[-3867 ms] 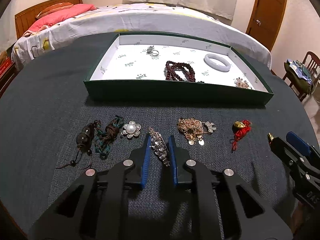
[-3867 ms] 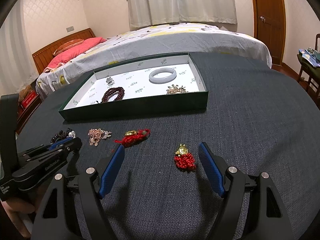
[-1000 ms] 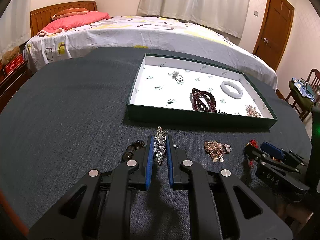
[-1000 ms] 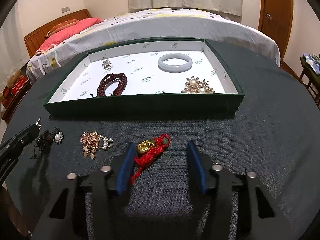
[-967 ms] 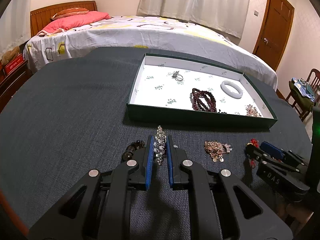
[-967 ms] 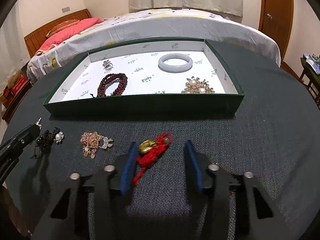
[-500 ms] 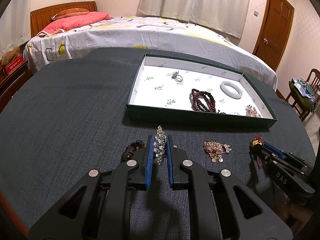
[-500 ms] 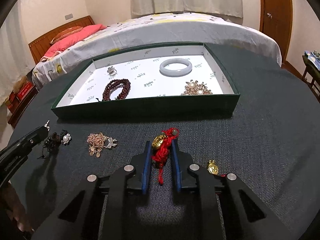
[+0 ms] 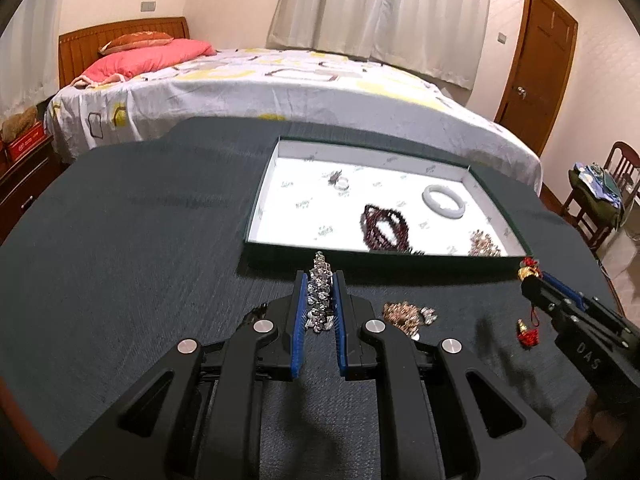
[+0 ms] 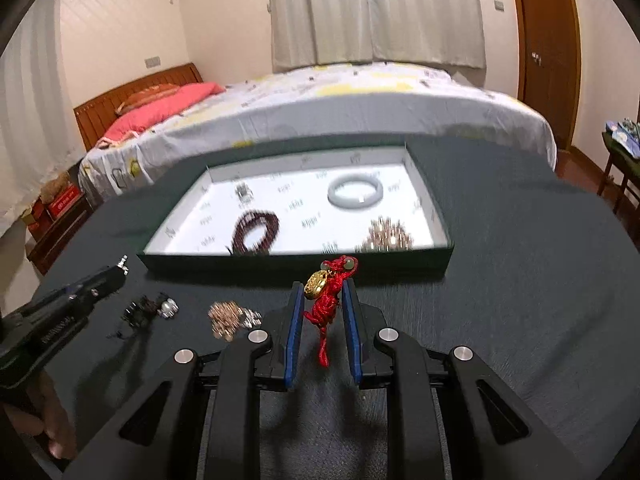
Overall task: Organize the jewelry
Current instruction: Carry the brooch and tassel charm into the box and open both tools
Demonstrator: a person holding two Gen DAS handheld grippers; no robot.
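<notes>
My left gripper [image 9: 319, 285] is shut on a silver rhinestone hair clip [image 9: 320, 292] and holds it above the dark table, just short of the green jewelry tray [image 9: 256, 216]. My right gripper [image 10: 322, 292] is shut on a red knotted charm with a gold pendant [image 10: 325, 300], lifted in front of the tray [image 10: 432, 204]. The tray holds a white bangle [image 10: 355, 192], a dark red bead bracelet [image 10: 256, 232], a ring [image 10: 242, 192] and a pearl brooch [image 10: 387, 236].
On the table lie a rose-gold brooch [image 10: 228, 316], a dark cord piece with a pearl flower [image 10: 148, 307] and a second red charm [image 9: 527, 332]. A bed [image 9: 280, 84] stands behind the table. A chair [image 9: 600, 196] stands at the right.
Both grippers have lifted and moved toward the tray with their pieces. The right gripper closed on the red charm about half a second ago and now carries it off the table.
</notes>
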